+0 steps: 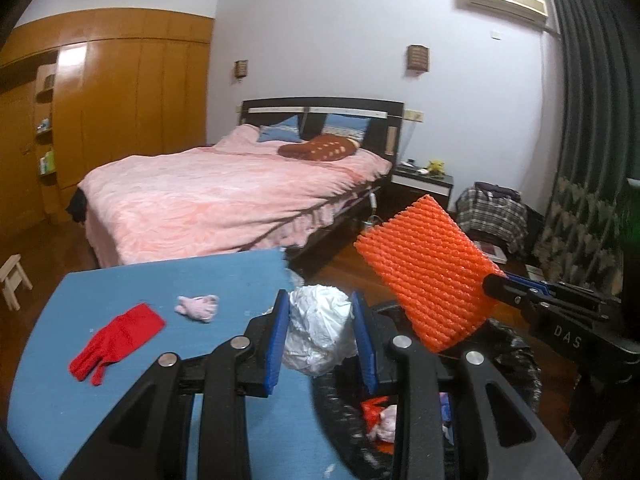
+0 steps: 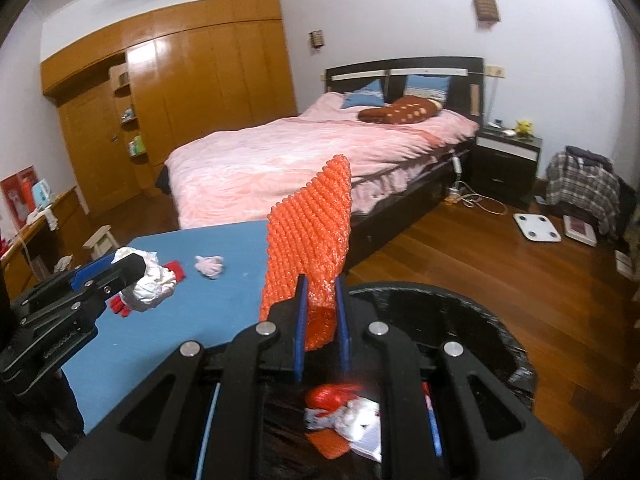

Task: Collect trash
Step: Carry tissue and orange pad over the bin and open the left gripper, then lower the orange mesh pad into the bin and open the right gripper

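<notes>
Nearby, red glove, pink scrap, bed

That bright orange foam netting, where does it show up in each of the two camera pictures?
Left wrist view: orange foam net right of centre, pinched by the right claw entering from the right.
Right wrist view: centre, rising from between that claw's fingers.
Shared landmark: the pink bed behind it.

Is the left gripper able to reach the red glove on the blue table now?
Probably not yet. The left gripper is shut on a crumpled white wad, so its jaws are full. The red glove lies uncovered on the blue table, with nothing across the path.
</notes>
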`<action>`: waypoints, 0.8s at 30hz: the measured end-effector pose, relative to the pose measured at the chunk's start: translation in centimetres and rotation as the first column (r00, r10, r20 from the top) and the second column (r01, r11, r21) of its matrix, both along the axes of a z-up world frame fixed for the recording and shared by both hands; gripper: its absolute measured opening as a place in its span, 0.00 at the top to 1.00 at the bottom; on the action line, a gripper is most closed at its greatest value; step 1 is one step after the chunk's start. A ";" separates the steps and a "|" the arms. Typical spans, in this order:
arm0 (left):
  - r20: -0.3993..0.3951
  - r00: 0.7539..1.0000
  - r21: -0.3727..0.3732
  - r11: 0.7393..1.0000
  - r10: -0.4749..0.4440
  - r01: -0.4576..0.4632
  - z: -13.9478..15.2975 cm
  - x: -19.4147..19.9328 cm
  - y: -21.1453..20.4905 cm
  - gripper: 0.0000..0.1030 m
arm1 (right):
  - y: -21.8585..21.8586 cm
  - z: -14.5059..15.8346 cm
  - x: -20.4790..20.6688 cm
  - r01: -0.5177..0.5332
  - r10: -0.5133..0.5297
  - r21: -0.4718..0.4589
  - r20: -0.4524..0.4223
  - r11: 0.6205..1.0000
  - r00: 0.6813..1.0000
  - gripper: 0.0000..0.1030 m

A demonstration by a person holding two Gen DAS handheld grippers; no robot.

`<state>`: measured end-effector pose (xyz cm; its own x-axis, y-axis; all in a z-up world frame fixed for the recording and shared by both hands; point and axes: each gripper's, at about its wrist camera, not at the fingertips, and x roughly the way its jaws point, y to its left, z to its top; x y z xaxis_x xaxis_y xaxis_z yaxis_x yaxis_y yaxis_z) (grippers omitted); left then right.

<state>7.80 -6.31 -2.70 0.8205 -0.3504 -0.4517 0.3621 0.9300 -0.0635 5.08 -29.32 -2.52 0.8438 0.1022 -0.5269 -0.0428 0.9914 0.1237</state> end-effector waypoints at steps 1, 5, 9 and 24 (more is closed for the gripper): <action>-0.002 1.000 0.001 1.000 -0.014 0.014 -0.1 -0.1 -0.6 0.70 | -0.5 -0.1 -0.2 0.012 -0.012 -0.001 -0.003 1.000 1.000 0.88; -0.004 0.998 0.004 0.998 -0.057 0.057 -0.6 -0.6 -2.7 0.70 | -3.0 -1.0 -1.3 0.067 -0.067 -0.008 -0.019 0.998 0.998 0.88; -0.016 0.995 0.004 0.996 -0.094 0.094 -1.3 -0.7 -4.8 0.70 | -4.7 -1.8 -2.2 0.107 -0.108 -0.017 -0.035 0.994 0.994 0.88; -0.055 0.979 0.027 0.980 -0.196 0.198 -3.6 -0.5 -9.9 0.70 | -8.0 -4.3 -4.3 0.196 -0.197 -0.027 -0.081 0.980 0.977 0.88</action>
